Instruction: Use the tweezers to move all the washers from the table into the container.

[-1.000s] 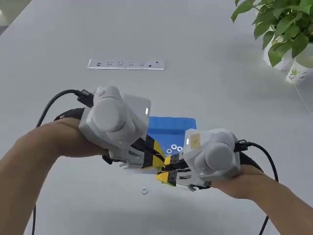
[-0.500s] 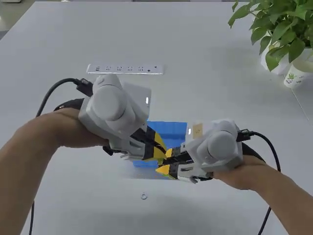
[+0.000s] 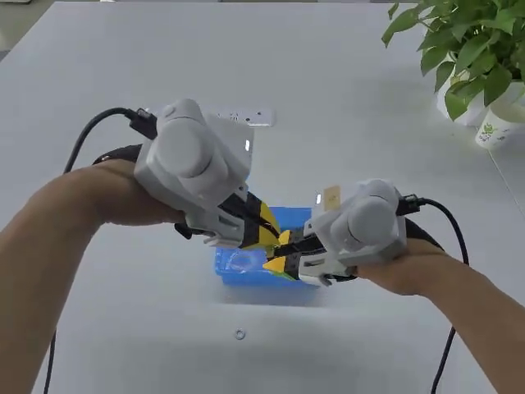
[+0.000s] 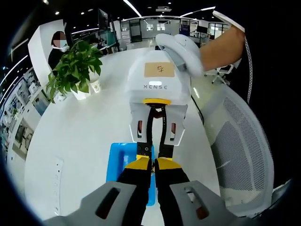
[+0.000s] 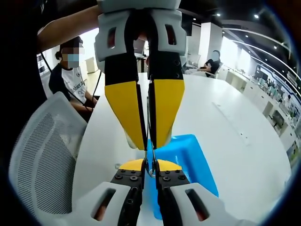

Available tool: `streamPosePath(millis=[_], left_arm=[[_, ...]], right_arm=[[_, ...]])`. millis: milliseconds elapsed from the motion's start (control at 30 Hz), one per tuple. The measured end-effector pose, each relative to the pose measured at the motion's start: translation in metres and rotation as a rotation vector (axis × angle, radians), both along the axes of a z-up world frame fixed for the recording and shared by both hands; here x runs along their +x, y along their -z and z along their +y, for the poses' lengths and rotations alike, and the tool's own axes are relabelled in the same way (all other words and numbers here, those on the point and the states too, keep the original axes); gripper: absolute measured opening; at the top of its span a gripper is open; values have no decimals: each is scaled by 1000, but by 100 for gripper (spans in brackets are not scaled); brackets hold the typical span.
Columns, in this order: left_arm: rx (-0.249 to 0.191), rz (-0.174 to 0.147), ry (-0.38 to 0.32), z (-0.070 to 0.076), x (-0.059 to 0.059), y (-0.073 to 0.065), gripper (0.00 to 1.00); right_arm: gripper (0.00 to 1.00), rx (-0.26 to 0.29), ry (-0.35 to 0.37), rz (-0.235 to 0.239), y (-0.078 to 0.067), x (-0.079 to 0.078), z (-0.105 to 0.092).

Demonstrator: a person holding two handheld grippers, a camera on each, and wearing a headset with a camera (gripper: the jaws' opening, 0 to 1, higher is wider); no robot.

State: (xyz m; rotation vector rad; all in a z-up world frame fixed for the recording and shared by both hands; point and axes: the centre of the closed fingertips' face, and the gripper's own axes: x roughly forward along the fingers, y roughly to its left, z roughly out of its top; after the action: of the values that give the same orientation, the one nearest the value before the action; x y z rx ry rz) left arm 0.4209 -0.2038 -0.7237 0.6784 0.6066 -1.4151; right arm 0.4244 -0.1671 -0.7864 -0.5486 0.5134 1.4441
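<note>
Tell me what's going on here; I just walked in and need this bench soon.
A person holds a left gripper and a right gripper tip to tip over a blue container on the table. Both pairs of tongs look closed on thin tweezers running between them. One washer lies on the table nearer the person, not yet moved.
</note>
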Motion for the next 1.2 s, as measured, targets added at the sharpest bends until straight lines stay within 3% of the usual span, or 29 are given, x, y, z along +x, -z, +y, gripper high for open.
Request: streamPosePath(millis=[567, 1200], left_arm=[[15, -7, 1, 1, 29, 25, 7], [20, 30, -11, 3, 48, 59, 7]], right_arm=[[10, -8, 9, 0, 25, 30, 1], [10, -44, -6, 23, 60, 47, 4]])
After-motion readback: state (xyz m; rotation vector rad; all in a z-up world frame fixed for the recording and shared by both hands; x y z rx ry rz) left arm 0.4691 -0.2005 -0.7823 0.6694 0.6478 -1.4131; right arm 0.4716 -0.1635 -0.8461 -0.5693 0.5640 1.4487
